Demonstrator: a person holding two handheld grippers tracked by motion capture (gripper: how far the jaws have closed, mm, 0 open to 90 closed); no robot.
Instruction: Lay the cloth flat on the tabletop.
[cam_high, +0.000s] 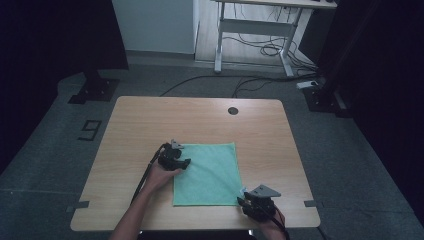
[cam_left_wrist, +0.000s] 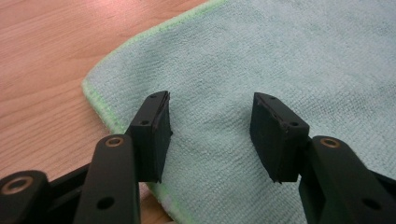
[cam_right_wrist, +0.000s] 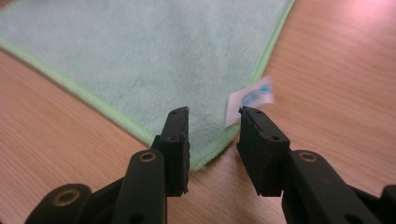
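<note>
A light green cloth (cam_high: 210, 172) lies spread flat on the wooden table (cam_high: 150, 120). My left gripper (cam_high: 186, 162) rests at the cloth's far left corner. In the left gripper view its jaws (cam_left_wrist: 210, 135) stand open over the cloth (cam_left_wrist: 280, 56), just inside its edge, with nothing pinched. My right gripper (cam_high: 244, 199) sits at the near right corner. In the right gripper view its jaws (cam_right_wrist: 214, 140) straddle that corner of the cloth (cam_right_wrist: 140, 56), open, the pads apart from the fabric. A small white label (cam_right_wrist: 250, 100) sticks up at the corner beside the right-hand jaw.
A dark round grommet (cam_high: 233, 110) sits in the table's far middle. Bare wood surrounds the cloth on all sides. Behind the table stands a white desk frame (cam_high: 260, 30) with cables on the floor.
</note>
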